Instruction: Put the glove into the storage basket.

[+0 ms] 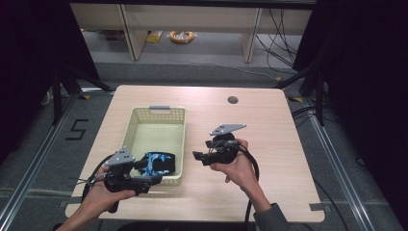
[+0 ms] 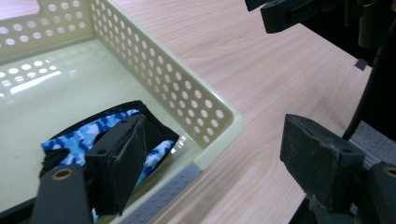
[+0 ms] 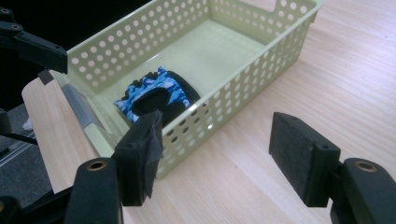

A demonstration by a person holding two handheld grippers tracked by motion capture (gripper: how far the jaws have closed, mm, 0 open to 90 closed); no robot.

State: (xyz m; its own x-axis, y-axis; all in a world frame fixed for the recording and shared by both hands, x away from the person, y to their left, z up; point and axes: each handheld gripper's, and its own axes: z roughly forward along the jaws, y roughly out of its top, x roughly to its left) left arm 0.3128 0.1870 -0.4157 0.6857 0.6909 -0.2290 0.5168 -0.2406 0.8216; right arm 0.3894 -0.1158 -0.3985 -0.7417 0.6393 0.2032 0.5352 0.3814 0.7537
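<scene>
The wooden table (image 1: 269, 144) carries a pale green basket (image 1: 156, 126), which lies between the two grippers. The left gripper (image 2: 212, 154) has wide open jaws with nothing between them, and so does the right gripper (image 3: 219, 156). The blue camouflage glove (image 3: 156, 93) lies inside the basket, just beyond the left gripper.

The left claw (image 2: 219, 163) stands open with nothing between its black jaws. One jaw hangs over the near corner of the pale green basket (image 2: 196, 100), the other over the wooden worktop (image 2: 261, 79). A blue camouflage and black glove (image 2: 88, 130) lies on the basket's floor in that corner, partly behind the jaw. The right claw (image 2: 299, 14) shows dark at the top edge, above the worktop.
</scene>
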